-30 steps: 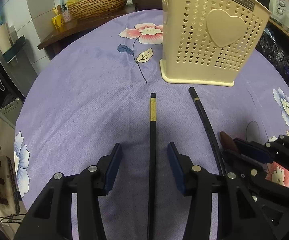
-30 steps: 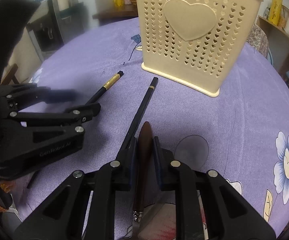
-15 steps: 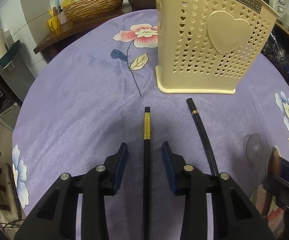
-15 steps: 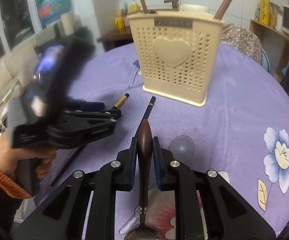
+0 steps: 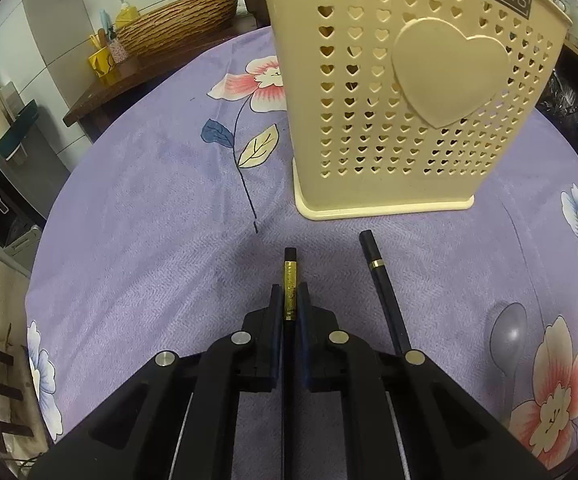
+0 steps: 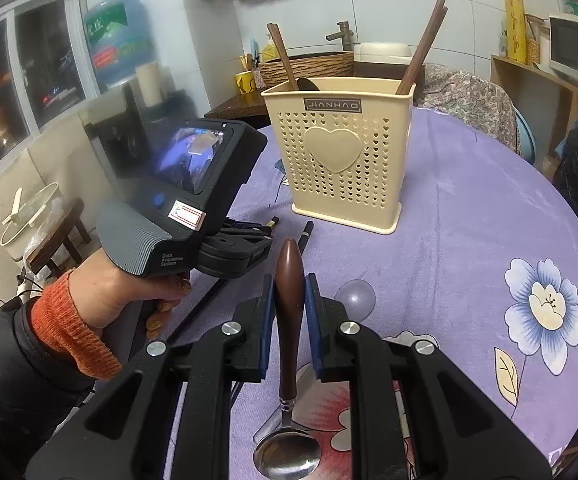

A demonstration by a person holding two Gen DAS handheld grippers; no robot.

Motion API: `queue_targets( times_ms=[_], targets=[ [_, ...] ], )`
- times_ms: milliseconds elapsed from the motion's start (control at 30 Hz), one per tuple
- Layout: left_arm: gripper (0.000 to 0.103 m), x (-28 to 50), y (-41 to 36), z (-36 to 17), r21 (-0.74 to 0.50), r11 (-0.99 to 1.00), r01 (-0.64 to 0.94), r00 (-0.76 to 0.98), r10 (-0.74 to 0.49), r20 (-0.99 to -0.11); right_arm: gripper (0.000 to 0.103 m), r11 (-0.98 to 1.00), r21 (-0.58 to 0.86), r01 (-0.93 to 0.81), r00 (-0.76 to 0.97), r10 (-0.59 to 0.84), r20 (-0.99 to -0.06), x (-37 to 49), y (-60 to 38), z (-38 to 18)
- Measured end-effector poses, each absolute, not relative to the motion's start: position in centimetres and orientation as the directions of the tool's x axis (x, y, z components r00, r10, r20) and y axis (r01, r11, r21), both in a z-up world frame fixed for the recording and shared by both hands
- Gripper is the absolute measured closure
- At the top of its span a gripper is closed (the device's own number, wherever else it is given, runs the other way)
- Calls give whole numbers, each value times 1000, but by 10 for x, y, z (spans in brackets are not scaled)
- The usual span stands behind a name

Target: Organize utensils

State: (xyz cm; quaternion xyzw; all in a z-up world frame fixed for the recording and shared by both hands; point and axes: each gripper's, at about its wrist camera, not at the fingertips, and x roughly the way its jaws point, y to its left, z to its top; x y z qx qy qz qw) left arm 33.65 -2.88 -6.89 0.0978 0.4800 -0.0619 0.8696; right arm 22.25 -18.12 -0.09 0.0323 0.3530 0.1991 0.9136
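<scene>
Reference landmark: the cream perforated plastic utensil holder with a raised heart on its face [image 6: 343, 156], standing upright on the round table under a purple flowered cloth [image 6: 489, 216]. Brown wooden handles already lean inside it, one toward each end.

Right side: my right gripper [image 6: 289, 304] is clamped on the brown wooden handle of a steel-bowled spoon [image 6: 289, 280]. The handle tip points toward the holder and the bowl hangs back beneath my tool, clear of the cloth. The holder's rim sits above and beyond the handle tip.

Left side: my left gripper [image 5: 289, 304] is closed on the black chopstick with a gold patterned band [image 5: 290, 280], pads meeting it at the band, near its end. That chopstick lies on the cloth just in front of the holder's base. Its partner, a black chopstick with a thin gold ring [image 5: 381, 280], lies beside it on the cloth, untouched.

Assessment: two insertions are pending. I judge the spoon should go first, lifted above the rim, turned more upright, and lowered into a gap between the wooden handles.

The chopstick is held near one end, so the long free length will likely droop or swing; I should lift slowly and keep both tools apart over the opening.
</scene>
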Motion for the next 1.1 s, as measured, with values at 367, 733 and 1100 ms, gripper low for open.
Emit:
queue_targets(
  times_ms=[367, 733, 1100],
  targets=[
    [94, 335, -21, -64, 81, 981, 178, 548, -30, -836, 87, 919, 206, -336, 678, 388, -624, 218, -186, 0],
    [94, 279, 2, 11, -13, 986, 164, 723, -129, -678, 87, 917, 226, -329, 699, 397, -595, 210, -201, 0],
    [94, 232, 23, 43, -105, 981, 161, 801, -193, -567, 87, 923, 234, -305, 717, 384, -582, 202, -211, 1]
  ],
)
